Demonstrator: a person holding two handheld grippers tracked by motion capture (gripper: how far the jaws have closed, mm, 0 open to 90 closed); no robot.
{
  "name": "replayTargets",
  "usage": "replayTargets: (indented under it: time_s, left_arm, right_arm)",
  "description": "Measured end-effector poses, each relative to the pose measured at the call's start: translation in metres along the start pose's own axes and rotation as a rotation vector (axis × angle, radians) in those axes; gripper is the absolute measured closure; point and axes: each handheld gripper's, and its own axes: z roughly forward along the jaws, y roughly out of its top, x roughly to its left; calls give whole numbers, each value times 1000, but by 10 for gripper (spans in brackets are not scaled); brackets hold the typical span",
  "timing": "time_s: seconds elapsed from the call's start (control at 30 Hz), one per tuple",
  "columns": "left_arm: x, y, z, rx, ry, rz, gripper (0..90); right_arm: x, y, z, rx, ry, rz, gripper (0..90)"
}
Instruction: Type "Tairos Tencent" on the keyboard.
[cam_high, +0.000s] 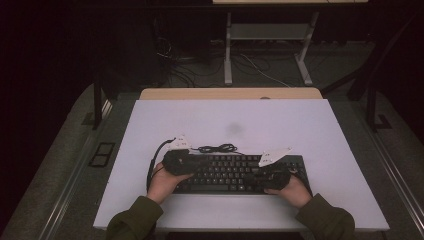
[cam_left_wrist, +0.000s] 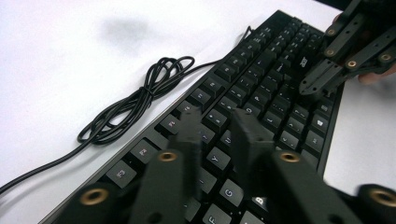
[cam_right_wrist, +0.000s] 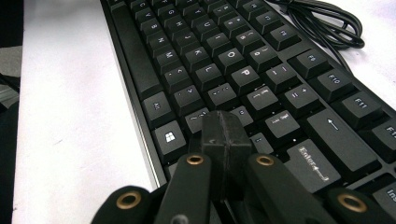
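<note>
High view, keyboard (cam_high: 235, 172): lying flat on the white counter (cam_high: 300, 125), near the person's edge, with both hand-held grippers resting over it.
High view, left hand-held gripper (cam_high: 192, 161): sitting over the keyboard's left end, gripped by the left hand (cam_high: 162, 182); jaw state cannot be told from here.
High view, right hand-held gripper (cam_high: 260, 175): sitting over the keyboard's right portion, gripped by the right hand (cam_high: 295, 190); jaws too dark to read here.
High view, cable (cam_high: 217, 148): lying coiled on the counter just beyond the keyboard's far edge, between the two hand-held grippers.
Left gripper view, left hand-held gripper (cam_left_wrist: 219, 126): jaws standing slightly spread with a narrow gap, holding nothing, tips hovering just above the key rows.
Left gripper view, keyboard (cam_left_wrist: 275, 84): running directly beneath and ahead of the jaws.
Left gripper view, cable (cam_left_wrist: 140, 98): lying bundled to the left of the jaws, just beside the keyboard.
Left gripper view, right hand-held gripper (cam_left_wrist: 313, 86): showing farther ahead at upper right, its tip reaching down at the keys.
Right gripper view, right hand-held gripper (cam_right_wrist: 226, 133): jaws pressed together, holding nothing, joined tip sitting over the keys beside the Windows key; contact cannot be told.
Right gripper view, keyboard (cam_right_wrist: 243, 70): extending ahead of the jaws.
Right gripper view, cable (cam_right_wrist: 327, 23): lying ahead to the upper right.
</note>
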Motion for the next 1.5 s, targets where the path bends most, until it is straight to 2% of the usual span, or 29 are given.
replayTargets:
  time_s: [0.03, 0.13, 0.3, 0.67, 1.23, 1.5]
  left_arm:
    - [0, 0, 1, 4, -5, -1, 838]
    - [-1, -1, 5, 34, -5, 11, 890]
    - [-1, -4, 10, 86, 15, 21, 891]
    - [1, -6, 13, 135, 18, 35, 891]
    - [2, -8, 15, 149, 10, 26, 892]
    - [0, -6, 10, 125, 23, 20, 892]
  right_arm:
    - [0, 0, 0, -1, 1, -1, 895]
    - [0, 0, 0, 0, 0, 1, 895]
    - [0, 0, 0, 0, 0, 0, 895]
    - [0, 0, 0, 0, 0, 1, 895]
    - [0, 0, 0, 0, -2, 1, 894]
    - [0, 0, 0, -1, -1, 1, 895]
